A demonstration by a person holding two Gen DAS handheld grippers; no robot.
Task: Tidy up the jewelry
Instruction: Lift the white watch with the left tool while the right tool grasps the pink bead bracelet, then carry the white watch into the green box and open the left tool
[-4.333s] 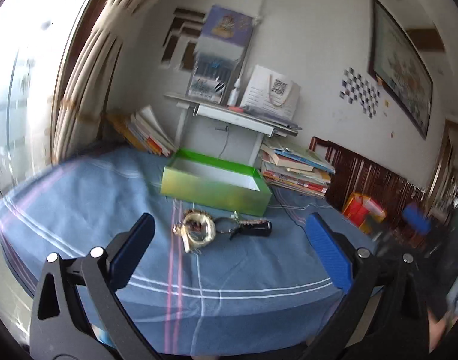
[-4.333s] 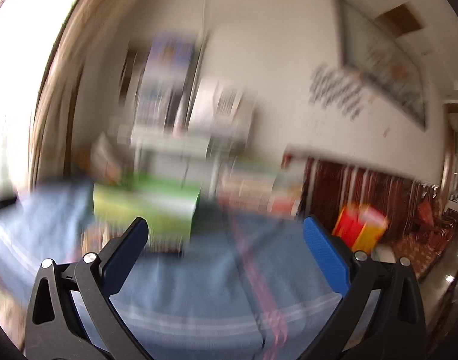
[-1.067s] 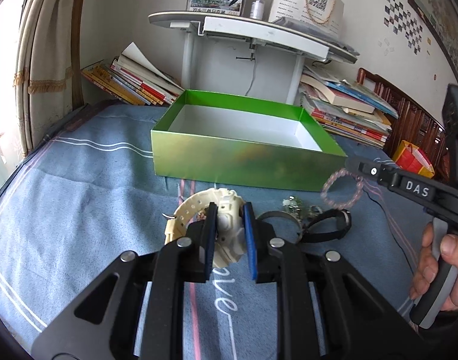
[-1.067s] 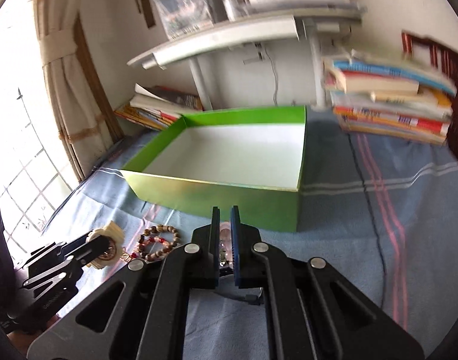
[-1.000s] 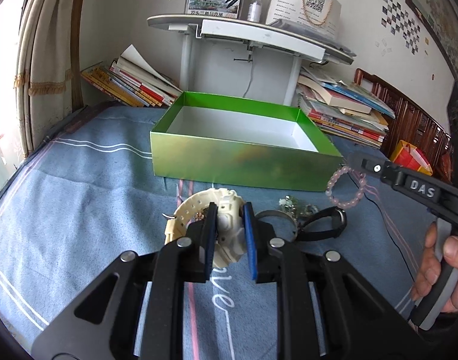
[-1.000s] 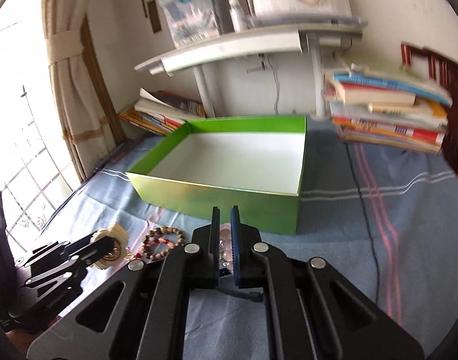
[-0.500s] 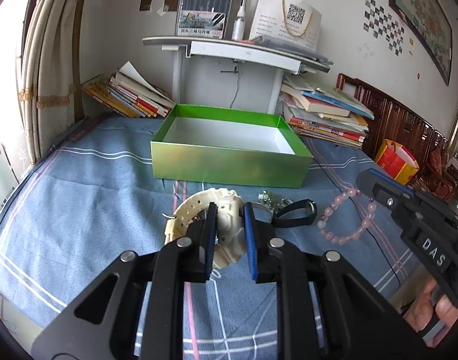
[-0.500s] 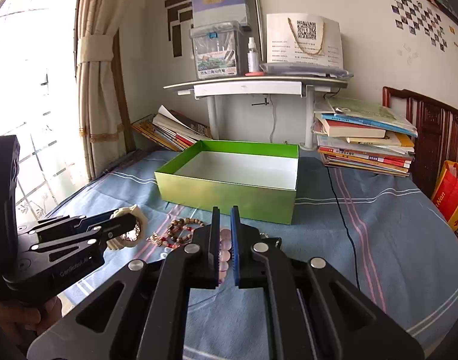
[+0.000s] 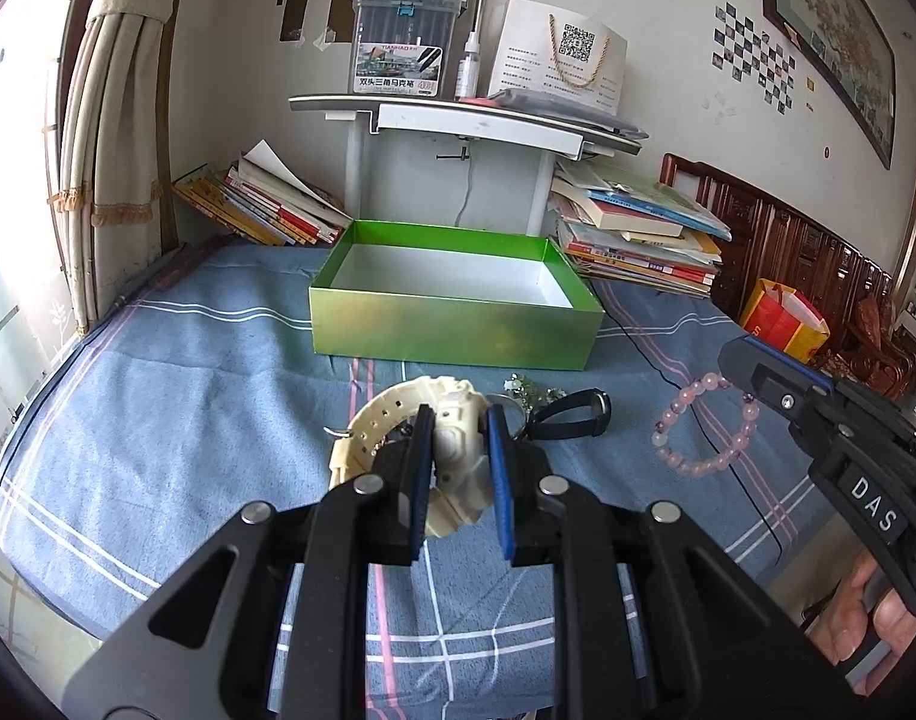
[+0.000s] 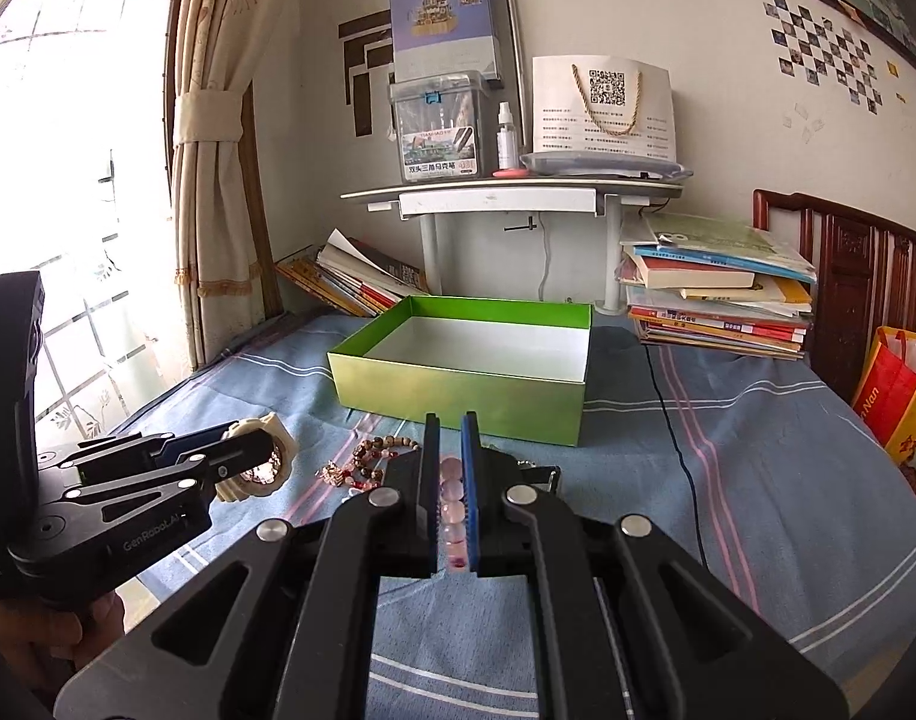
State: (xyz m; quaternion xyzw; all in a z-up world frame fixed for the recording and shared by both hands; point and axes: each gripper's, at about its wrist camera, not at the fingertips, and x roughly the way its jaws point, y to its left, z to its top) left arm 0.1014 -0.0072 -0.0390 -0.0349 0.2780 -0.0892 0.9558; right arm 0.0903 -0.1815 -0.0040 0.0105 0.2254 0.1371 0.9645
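Left hand-held gripper (image 9: 458, 438) is clamped on 1 cream watch (image 9: 398, 420), lifted over the blue bedspread (image 9: 158, 396). Right hand-held gripper (image 10: 450, 468) is closed tight on 1 pink bead bracelet (image 9: 707, 426), which hangs from it. 1 green box (image 9: 452, 333) sits open beyond. On the bedspread lie 1 brown bead bracelet (image 10: 377, 459) and 1 black watch (image 9: 572, 417).

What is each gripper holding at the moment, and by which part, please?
The left gripper clamps the cream watch by its case. The right gripper pinches the pink bead bracelet across a short run of its beads.
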